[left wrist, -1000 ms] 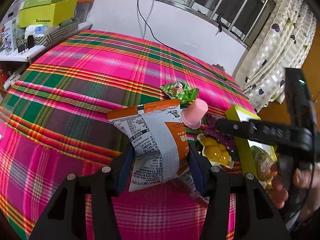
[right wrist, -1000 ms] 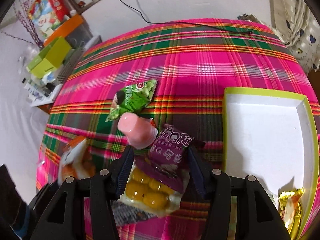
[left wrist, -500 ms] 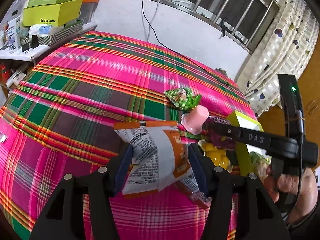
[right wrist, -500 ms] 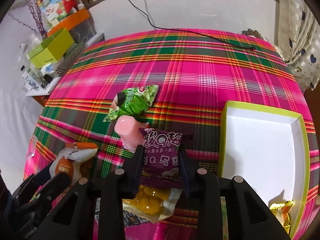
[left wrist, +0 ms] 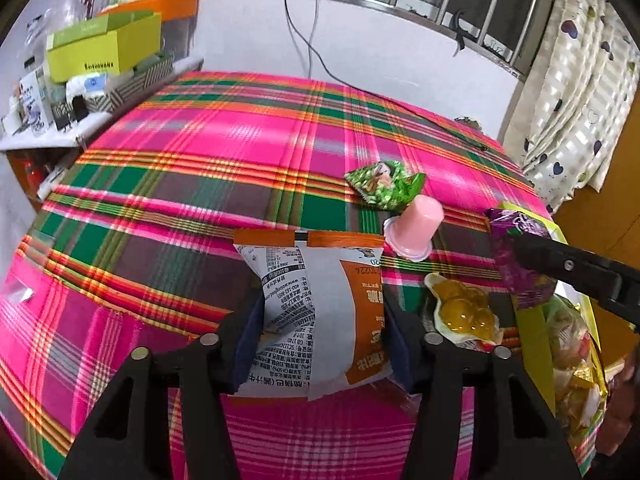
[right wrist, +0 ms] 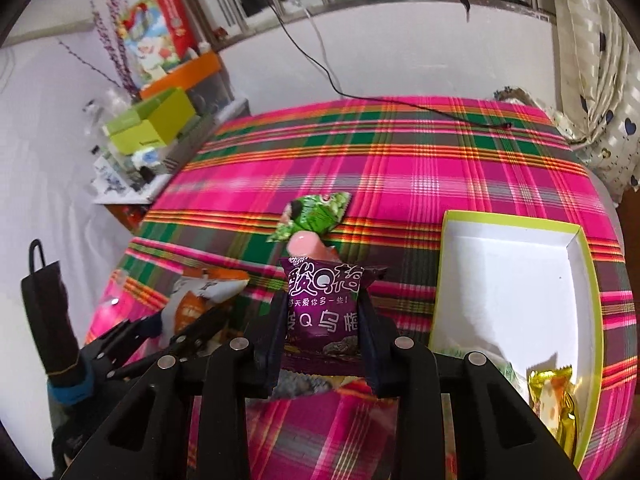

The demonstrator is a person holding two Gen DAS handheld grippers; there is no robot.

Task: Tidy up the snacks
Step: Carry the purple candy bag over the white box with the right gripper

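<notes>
My left gripper (left wrist: 320,332) has a white and orange snack bag (left wrist: 312,304) between its fingers. Its jaws are closing, and both pads touch the bag's sides. My right gripper (right wrist: 322,312) is shut on a purple candy packet (right wrist: 324,304) and holds it above the plaid cloth. The left wrist view shows the same packet (left wrist: 516,240) at the right. A pink jelly cup (left wrist: 414,224) lies on its side beside a green pea packet (left wrist: 384,186). A yellow jelly pack (left wrist: 464,308) lies right of the bag. The green-rimmed white box (right wrist: 440,272) is to the right.
Gold-wrapped snacks (right wrist: 554,400) lie in the box's near corner. At the left, a shelf holds green boxes (left wrist: 100,52) and small clutter. A black cable (left wrist: 400,100) runs along the table's far side, and a curtain (left wrist: 580,100) hangs at the right. A dark sleeve (right wrist: 52,320) is behind the left gripper.
The right gripper closed on the purple packet and lifted it off the yellow jelly pack. The left gripper stayed around the bag, which settled lower and straighter between the fingers.
</notes>
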